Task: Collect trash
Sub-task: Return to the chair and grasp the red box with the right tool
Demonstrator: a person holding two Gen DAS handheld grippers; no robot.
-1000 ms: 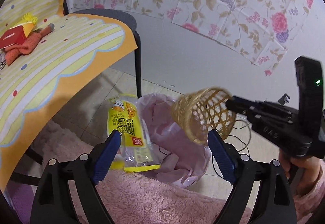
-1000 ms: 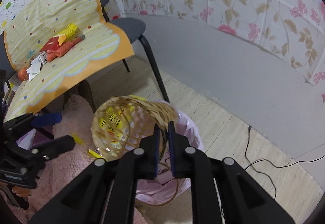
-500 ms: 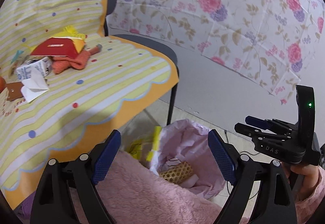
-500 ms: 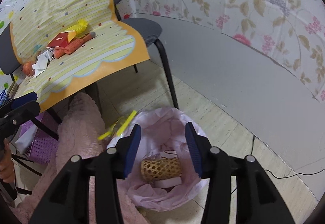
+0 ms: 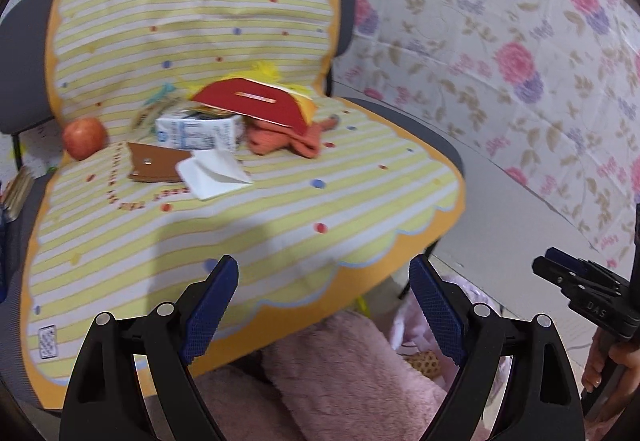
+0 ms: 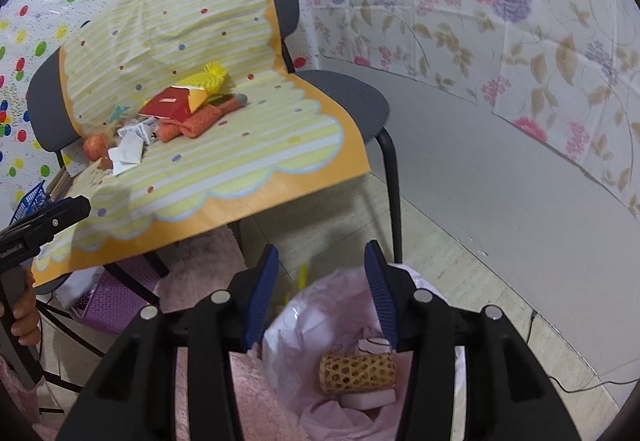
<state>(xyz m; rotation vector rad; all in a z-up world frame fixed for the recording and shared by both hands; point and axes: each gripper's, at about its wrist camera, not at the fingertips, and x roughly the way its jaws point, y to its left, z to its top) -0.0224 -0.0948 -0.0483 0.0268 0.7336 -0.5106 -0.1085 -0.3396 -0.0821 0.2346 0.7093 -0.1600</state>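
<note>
A bin lined with a pink bag (image 6: 304,313) stands on the floor below my right gripper (image 6: 322,287), which is open and empty. A woven wicker tube (image 6: 358,372) and white scraps lie inside it. My left gripper (image 5: 324,305) is open and empty, facing the chair seat covered by a yellow striped cloth (image 5: 248,225). On the cloth lie a crumpled white paper (image 5: 212,173), a white carton (image 5: 196,131), a red card (image 5: 252,103), an orange cloth (image 5: 288,137), a brown wallet (image 5: 154,163) and an apple (image 5: 84,137). The pile also shows in the right wrist view (image 6: 160,121).
The chair's black legs (image 6: 394,193) stand beside the bin. A pink fluffy sleeve (image 5: 328,373) fills the foreground. A purple perforated box (image 6: 108,301) sits under the chair. A black cable (image 6: 580,381) runs along the floor by the grey wall.
My right gripper opened and dropped the wicker tube into the pink bin. The left gripper swung up from the bin to face the chair seat.
</note>
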